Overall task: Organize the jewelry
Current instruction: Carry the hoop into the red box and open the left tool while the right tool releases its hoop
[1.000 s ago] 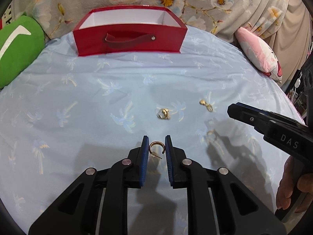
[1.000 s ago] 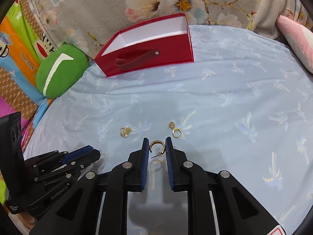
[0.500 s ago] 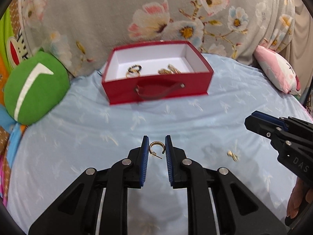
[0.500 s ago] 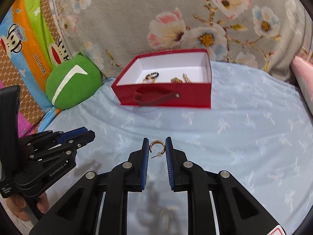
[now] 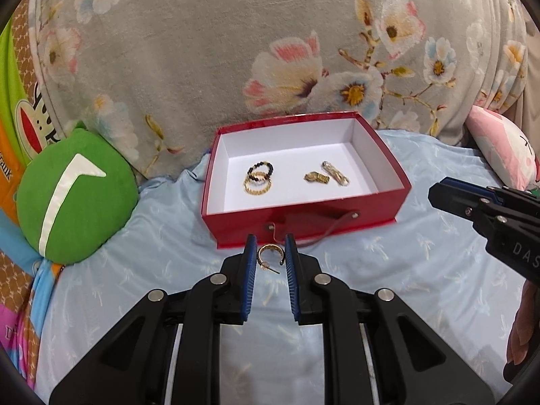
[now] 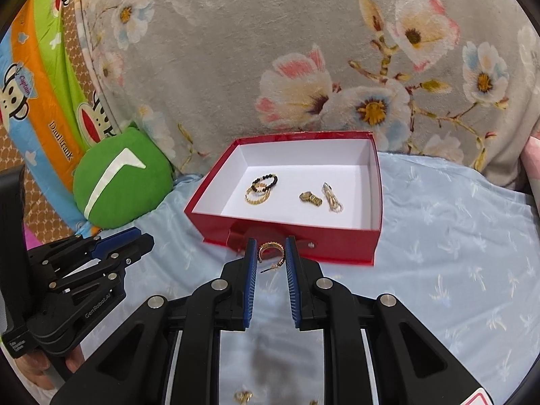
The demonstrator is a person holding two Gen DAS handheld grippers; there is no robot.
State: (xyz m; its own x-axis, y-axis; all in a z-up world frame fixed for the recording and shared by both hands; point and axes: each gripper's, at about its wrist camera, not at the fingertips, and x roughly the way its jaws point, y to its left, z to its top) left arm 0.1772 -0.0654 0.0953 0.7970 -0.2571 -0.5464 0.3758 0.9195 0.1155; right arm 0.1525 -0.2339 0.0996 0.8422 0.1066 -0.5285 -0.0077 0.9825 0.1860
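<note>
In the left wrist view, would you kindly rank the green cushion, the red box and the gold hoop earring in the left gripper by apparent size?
1. red box
2. green cushion
3. gold hoop earring, smallest despite being nearest, held by the left gripper

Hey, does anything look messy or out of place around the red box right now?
Mostly tidy. In the red box, the gold bracelet overlaps the black beaded bracelet. At the right wrist view's bottom edge, a gold piece lies loose on the blue sheet, outside the box.
</note>
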